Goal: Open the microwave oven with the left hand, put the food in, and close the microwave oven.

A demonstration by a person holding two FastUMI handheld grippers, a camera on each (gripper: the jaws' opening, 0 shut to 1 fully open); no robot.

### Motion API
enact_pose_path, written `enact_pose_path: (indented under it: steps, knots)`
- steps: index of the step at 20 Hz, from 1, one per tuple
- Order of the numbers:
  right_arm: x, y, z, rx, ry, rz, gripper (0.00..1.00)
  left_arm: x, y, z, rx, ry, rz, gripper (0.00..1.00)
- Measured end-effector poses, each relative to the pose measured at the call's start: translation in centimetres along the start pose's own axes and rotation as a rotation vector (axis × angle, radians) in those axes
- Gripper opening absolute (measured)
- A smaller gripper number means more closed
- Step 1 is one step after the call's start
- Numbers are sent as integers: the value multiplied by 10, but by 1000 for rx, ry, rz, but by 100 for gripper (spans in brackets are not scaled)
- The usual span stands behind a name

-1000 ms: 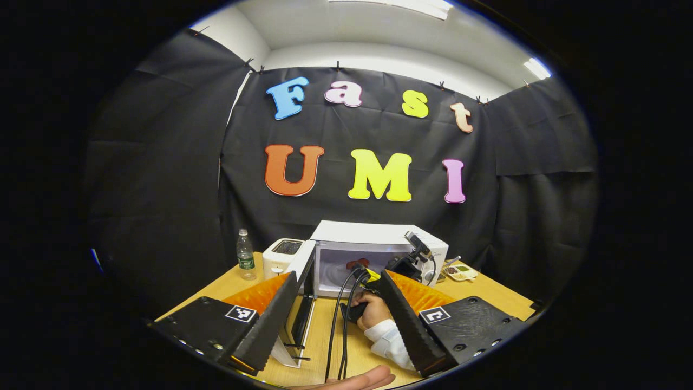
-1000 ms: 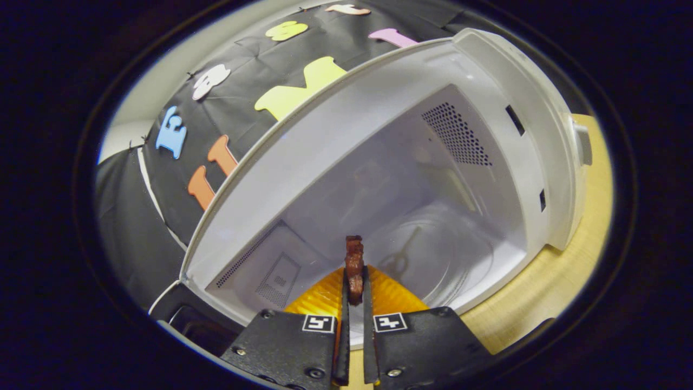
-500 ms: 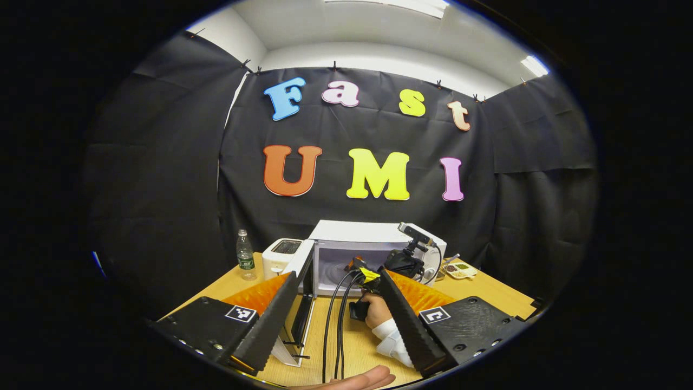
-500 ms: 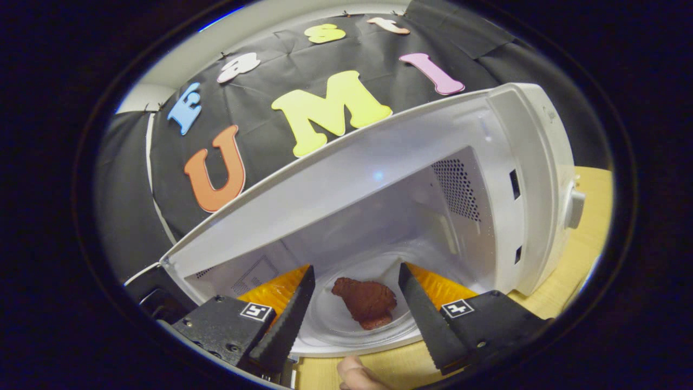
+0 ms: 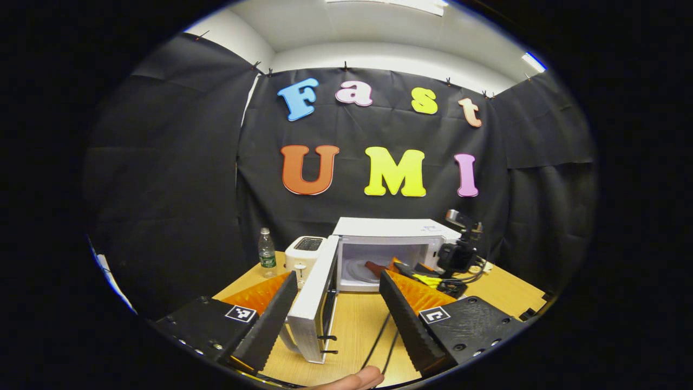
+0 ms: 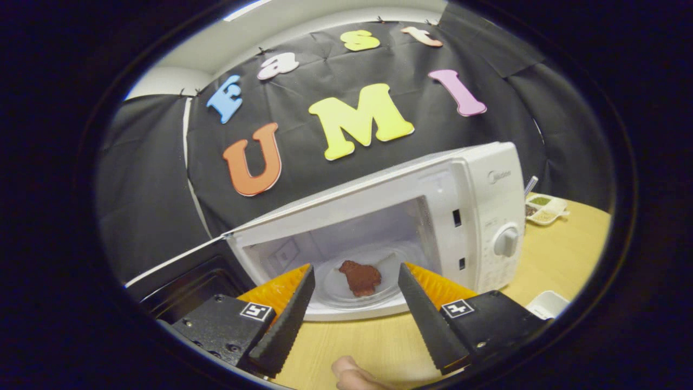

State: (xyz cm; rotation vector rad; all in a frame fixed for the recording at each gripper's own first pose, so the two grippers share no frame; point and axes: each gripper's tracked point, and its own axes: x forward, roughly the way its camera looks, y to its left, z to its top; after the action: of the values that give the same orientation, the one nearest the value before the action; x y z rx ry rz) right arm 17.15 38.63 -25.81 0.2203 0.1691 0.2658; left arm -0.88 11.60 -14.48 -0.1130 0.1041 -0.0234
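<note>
You have one microwave oven (image 6: 433, 216), with one piece of food (image 6: 360, 277) inside on one glass turntable (image 6: 335, 284). You also have one toaster (image 5: 304, 252), one water bottle (image 5: 266, 253), one divided condiment tray (image 6: 546, 208), one small white dish (image 6: 546, 303) and two grippers, left (image 5: 337, 310) and right (image 6: 354, 310).
</note>
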Motion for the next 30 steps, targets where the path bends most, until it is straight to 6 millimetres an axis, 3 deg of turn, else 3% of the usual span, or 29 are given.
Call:
enact_pose_path:
  steps: [2, 8, 9, 10, 11, 12, 13, 14, 16, 17, 18, 23, 27, 30]
  knots:
    - [-40, -3, 10, -38, -12, 28, 99, -6, 12, 0, 4, -16, 12, 93]
    - [-154, -42, 54, -141, -10, -2, 98, -26, 47, -10, 32, -11, 82, 93]
    - [-173, -48, 68, -139, -31, 2, 98, -30, 53, -11, 42, -13, 104, 81]
    - [-191, -55, 80, -138, -51, 1, 98, -28, 58, -11, 54, -14, 110, 92]
    - [-206, -63, 92, -142, -69, -6, 98, -32, 58, -12, 51, -21, 106, 73]
    - [-222, -72, 101, -153, -84, -16, 98, -32, 59, -13, 40, -20, 104, 69]
    - [-236, -82, 107, -172, -86, -32, 98, -33, 61, -19, 31, -9, 95, 50]
    - [-251, -91, 111, -193, -85, -49, 98, -33, 62, -22, 16, -7, 83, 42]
    - [-277, -106, 120, -212, -91, -68, 98, -32, 70, -24, -13, -18, 84, 7]
    - [-289, -112, 124, -205, -96, -75, 98, -30, 79, -32, -34, -2, 104, 10]
    - [-300, -118, 129, -194, -102, -79, 98, -21, 80, -41, -51, 28, 97, 1]
    - [-337, -132, 142, -158, -103, -72, 98, -2, 109, -72, -39, 92, 109, 0]
    - [-353, -138, 157, -106, -149, -35, 98, 17, 103, -89, -62, 21, 11, 0]
    - [-354, -151, 167, -64, -184, -29, 98, 37, 114, -116, -59, 33, 23, 0]
